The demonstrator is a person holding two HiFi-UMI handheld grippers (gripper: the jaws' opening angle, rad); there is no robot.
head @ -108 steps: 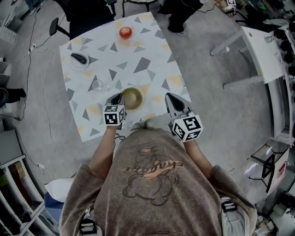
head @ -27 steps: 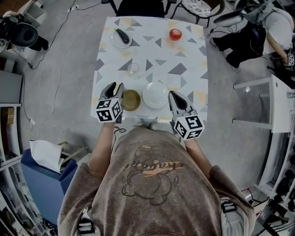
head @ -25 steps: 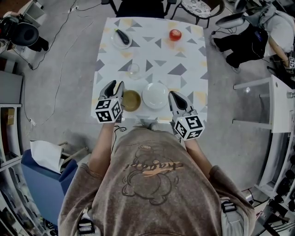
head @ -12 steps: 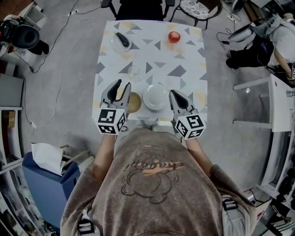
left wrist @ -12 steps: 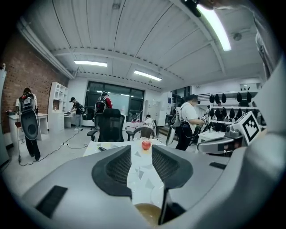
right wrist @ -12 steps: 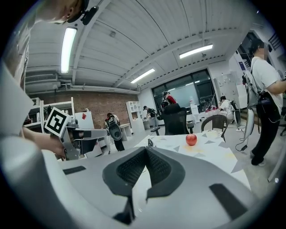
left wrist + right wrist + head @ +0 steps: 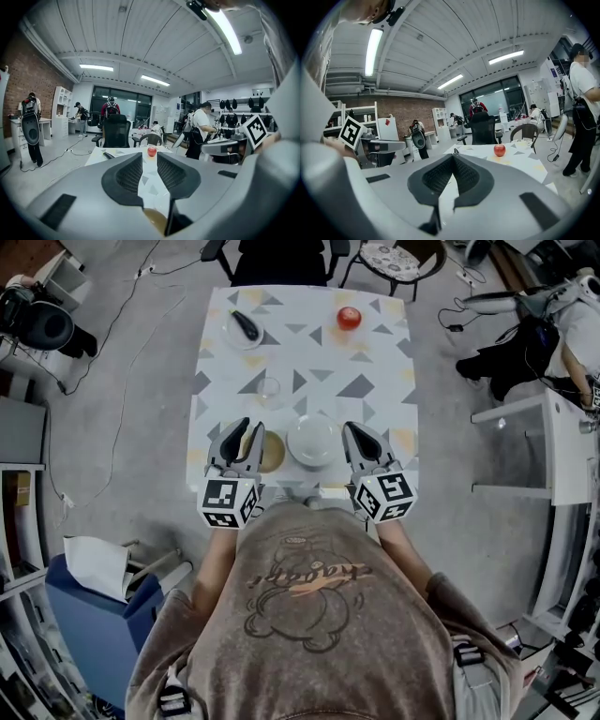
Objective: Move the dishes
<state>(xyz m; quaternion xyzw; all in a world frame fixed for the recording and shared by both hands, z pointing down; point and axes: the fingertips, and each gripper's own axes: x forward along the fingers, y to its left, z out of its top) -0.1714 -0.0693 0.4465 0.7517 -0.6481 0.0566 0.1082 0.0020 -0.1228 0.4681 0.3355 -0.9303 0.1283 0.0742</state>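
A brown bowl and a white dish stand side by side near the front edge of the triangle-patterned table. My left gripper hovers over the bowl's left rim and is open. Its jaws have just been closing a little, with only bare table showing between the tips. In the left gripper view the bowl peeks out low under the jaws. My right gripper is shut and empty, just right of the white dish. Its tips meet in the right gripper view.
A clear glass stands behind the bowl. At the far end are a small plate with a dark eggplant and a red apple. A black chair sits beyond the table. People stand around the room.
My left gripper has lifted away from the brown bowl's left rim and now hangs above it. The bowl stays on the table. The right gripper has held still.
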